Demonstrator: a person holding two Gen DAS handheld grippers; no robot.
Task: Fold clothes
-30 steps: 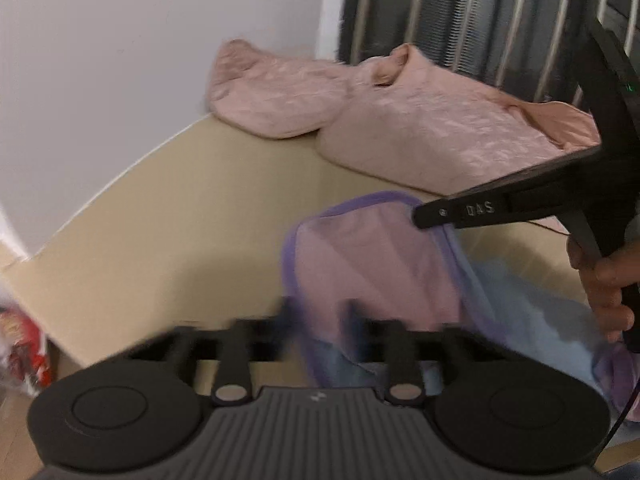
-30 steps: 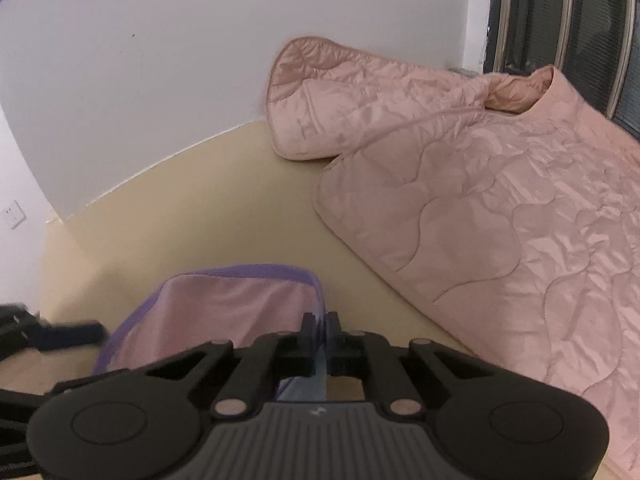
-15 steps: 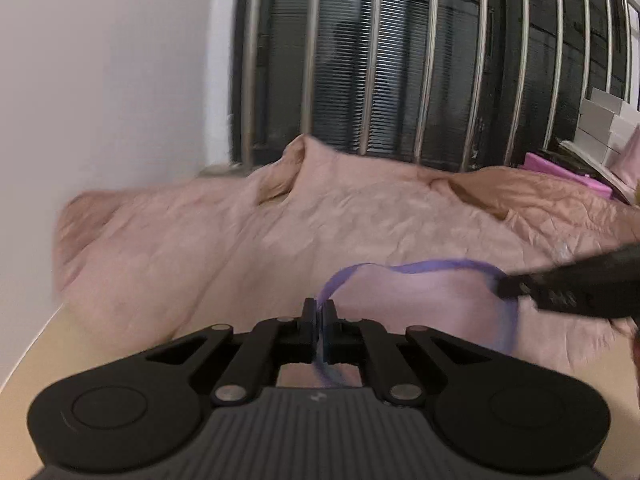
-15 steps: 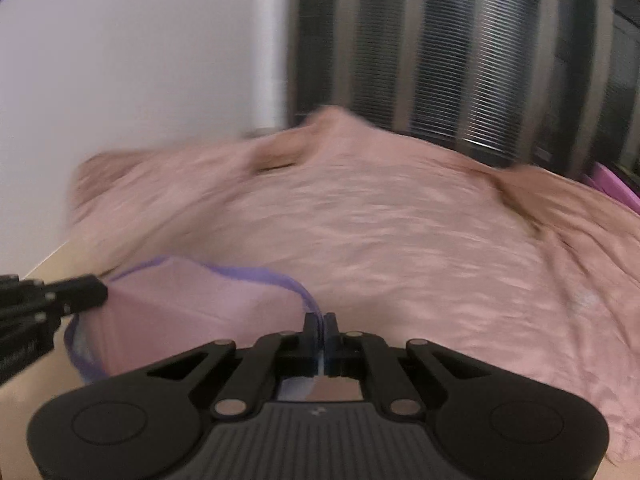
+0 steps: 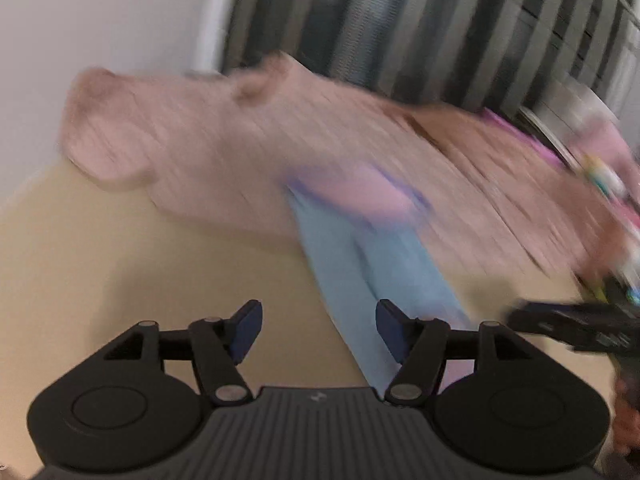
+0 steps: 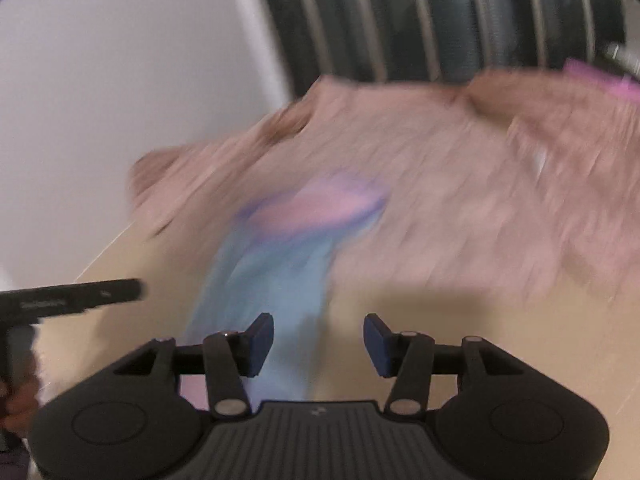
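Observation:
A light blue garment [image 5: 380, 276] with a pink, purple-edged end [image 5: 360, 196] lies stretched from the tan surface [image 5: 120, 272] up onto a pink quilt [image 5: 248, 152]. My left gripper [image 5: 319, 330] is opening, its jaws apart, and no pad presses the cloth that passes behind the right finger. My right gripper [image 6: 319, 344] is opening too; the blue cloth [image 6: 280, 292] lies ahead of its left finger, free of the pads. Both views are blurred by motion. Each gripper shows in the other's view: the right one [image 5: 576, 324], the left one [image 6: 72, 300].
The pink quilt [image 6: 460, 184] covers the far part of the surface. A white wall [image 5: 100, 20] stands at the left and a barred dark window [image 6: 440, 12] behind. Pink and coloured items [image 5: 600, 168] lie at the far right. Bare tan surface [image 6: 500, 320] lies to the right.
Both grippers were shut on the garment's purple-edged end and lifting it toward the quilt. Now both stand apart, the cloth lies released, and the grippers have drawn back from it.

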